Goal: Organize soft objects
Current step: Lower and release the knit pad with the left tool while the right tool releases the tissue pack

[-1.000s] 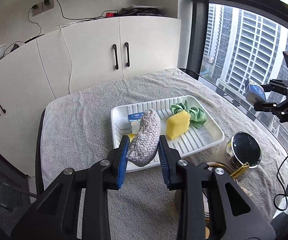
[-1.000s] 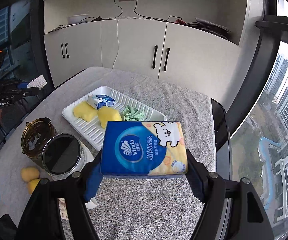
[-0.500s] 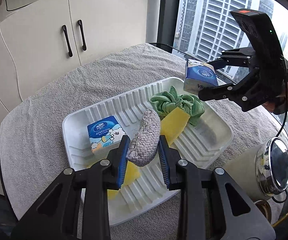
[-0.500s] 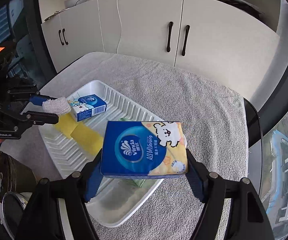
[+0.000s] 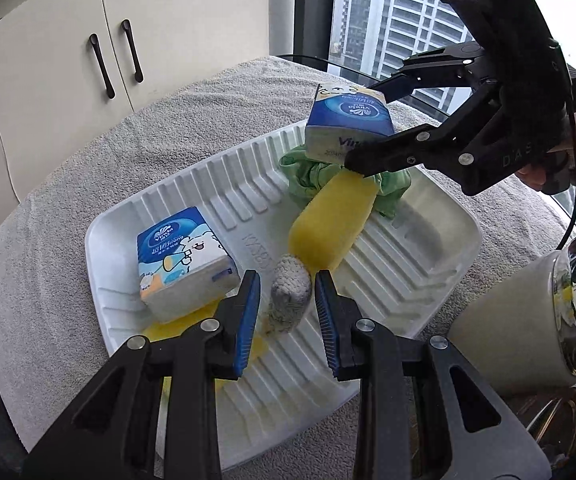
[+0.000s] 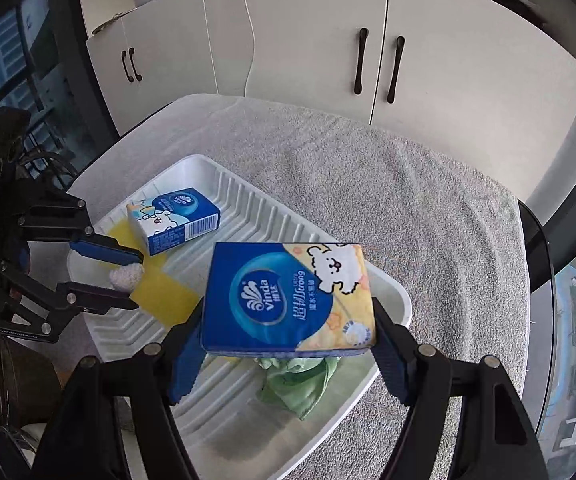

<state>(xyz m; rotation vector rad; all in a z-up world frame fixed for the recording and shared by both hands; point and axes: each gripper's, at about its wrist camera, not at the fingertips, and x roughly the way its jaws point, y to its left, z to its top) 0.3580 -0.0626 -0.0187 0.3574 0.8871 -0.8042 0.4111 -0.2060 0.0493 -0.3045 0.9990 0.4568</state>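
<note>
A white ribbed tray (image 5: 439, 240) (image 6: 248, 216) lies on the grey towel. In it are a small blue tissue pack (image 5: 184, 262) (image 6: 174, 218), a yellow sponge (image 5: 333, 222) (image 6: 164, 294) and a green cloth (image 5: 307, 176) (image 6: 295, 380). My left gripper (image 5: 286, 312) (image 6: 126, 274) is open over the tray, and a grey knitted pouch (image 5: 289, 296) (image 6: 126, 276) sits between its fingers, apart from both pads. My right gripper (image 6: 288, 354) (image 5: 363, 124) is shut on a larger blue tissue pack (image 6: 288, 296) (image 5: 347, 120) and holds it above the green cloth.
A shiny metal-lidded canister (image 5: 543, 304) stands right of the tray, with a dark glass jar (image 6: 4, 380) beside it. White cabinets (image 6: 327, 48) stand behind the table. A window (image 5: 407, 20) is at the right.
My left gripper lowered into the tray and opened, letting go of the knitted pouch. My right gripper moved the large tissue pack closer over the tray's green cloth.
</note>
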